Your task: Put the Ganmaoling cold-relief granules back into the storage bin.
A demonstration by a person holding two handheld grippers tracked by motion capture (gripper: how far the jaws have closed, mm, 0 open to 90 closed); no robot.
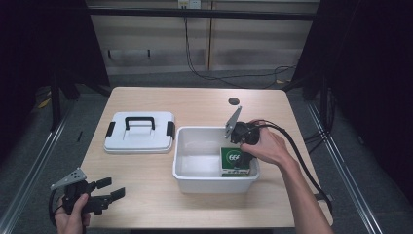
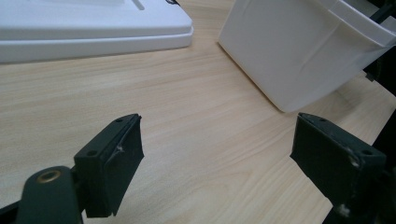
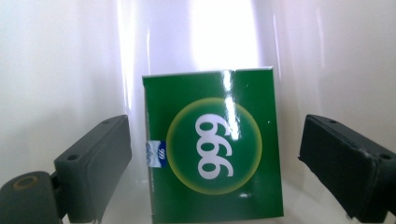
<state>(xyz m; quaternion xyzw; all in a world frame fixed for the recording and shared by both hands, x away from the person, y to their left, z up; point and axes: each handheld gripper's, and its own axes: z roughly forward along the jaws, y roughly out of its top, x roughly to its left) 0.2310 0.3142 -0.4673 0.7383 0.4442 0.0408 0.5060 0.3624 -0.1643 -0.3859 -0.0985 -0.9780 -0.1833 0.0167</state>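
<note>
A pale wood-grain table (image 1: 195, 105) with rounded corners held a smooth white plastic bin (image 1: 195, 168), open-topped and rectangular, its glossy walls catching glare. Beside it to the left, apart from it, lay a flat white lid (image 1: 140, 132) with a black handle and black side clips.

Inside the bin, at its right end, sat a small green box (image 3: 215, 149) of shiny card. Its face carried a round green badge ringed in yellow with "999" in white, and a small blue-and-white label at one edge.

The right gripper (image 3: 215, 163) reached down into the bin, its matte black jaws spread wide on either side of the box, gaps showing on both sides, gripping nothing.

The left gripper (image 2: 219, 158) hung over the table's near left corner, its jaws wide apart and empty, their rubbery pads scuffed at the edges.
</note>
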